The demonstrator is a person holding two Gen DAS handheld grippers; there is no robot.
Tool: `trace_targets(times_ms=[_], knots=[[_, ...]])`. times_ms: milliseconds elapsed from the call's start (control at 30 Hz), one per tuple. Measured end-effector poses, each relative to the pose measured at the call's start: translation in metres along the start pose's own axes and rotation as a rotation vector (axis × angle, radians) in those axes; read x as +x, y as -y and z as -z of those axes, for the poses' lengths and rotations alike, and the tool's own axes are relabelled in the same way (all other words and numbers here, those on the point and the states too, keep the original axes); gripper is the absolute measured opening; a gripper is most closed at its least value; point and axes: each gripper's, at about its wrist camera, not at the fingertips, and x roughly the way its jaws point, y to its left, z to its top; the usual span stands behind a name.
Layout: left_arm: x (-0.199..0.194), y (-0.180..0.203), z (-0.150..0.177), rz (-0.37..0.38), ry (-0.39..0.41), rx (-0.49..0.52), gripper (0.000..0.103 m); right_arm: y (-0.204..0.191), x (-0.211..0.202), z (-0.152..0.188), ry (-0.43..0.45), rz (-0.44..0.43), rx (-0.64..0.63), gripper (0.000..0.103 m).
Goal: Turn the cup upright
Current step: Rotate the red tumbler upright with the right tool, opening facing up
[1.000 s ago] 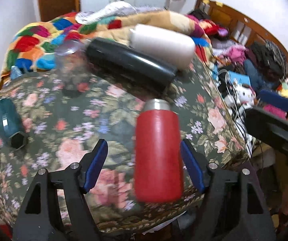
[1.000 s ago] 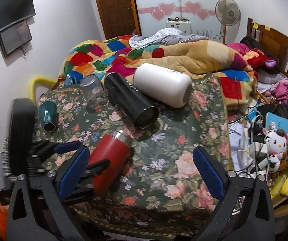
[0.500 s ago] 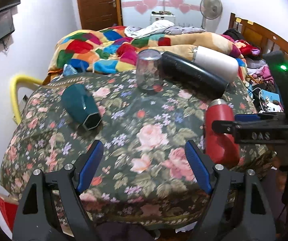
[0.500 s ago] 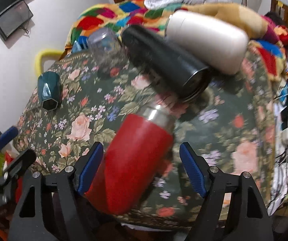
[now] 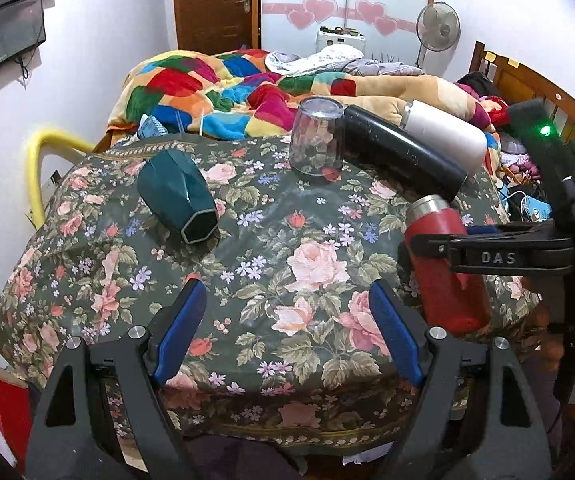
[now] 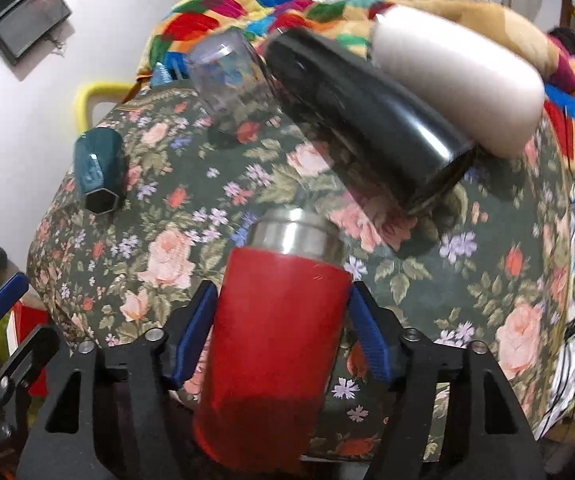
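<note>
A red cup with a steel rim (image 6: 275, 332) lies on its side near the front right edge of the floral table (image 5: 271, 240). My right gripper (image 6: 281, 332) is shut on the red cup, its blue pads pressed on both sides. In the left wrist view the red cup (image 5: 443, 264) shows at the right with the right gripper (image 5: 487, 248) across it. My left gripper (image 5: 287, 332) is open and empty above the table's front edge.
A teal hexagonal cup (image 5: 179, 200) lies on its side at the left. A clear glass (image 5: 317, 140) stands upside down at the back. A black flask (image 5: 399, 152) and a white flask (image 5: 443, 136) lie behind. A bed (image 5: 247, 88) lies beyond.
My left gripper drew back from the red cup and away to the left. My right gripper came in around the red cup and closed on it.
</note>
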Motion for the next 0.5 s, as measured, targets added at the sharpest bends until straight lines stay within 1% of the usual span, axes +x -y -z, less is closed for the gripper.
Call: trace_targets(times_ms=[133, 233, 333, 500], knots=[[-0.001, -0.001, -0.003, -0.004, 0.009, -0.005, 0.083, -0.01, -0.02, -0.005, 0.076, 0.03, -0.062, 0.061], [0.0, -0.002, -0.004, -0.004, 0.01, -0.014, 0.083, -0.014, -0.034, -0.011, 0.124, 0.027, -0.08, 0.06], [0.0, -0.003, -0.004, -0.001, 0.011, -0.023, 0.083, -0.018, -0.041, -0.017, 0.154, 0.015, -0.083, 0.059], [0.0, -0.004, -0.006, -0.002, 0.015, -0.028, 0.083, -0.031, -0.042, -0.025, 0.2, 0.067, -0.132, 0.059]])
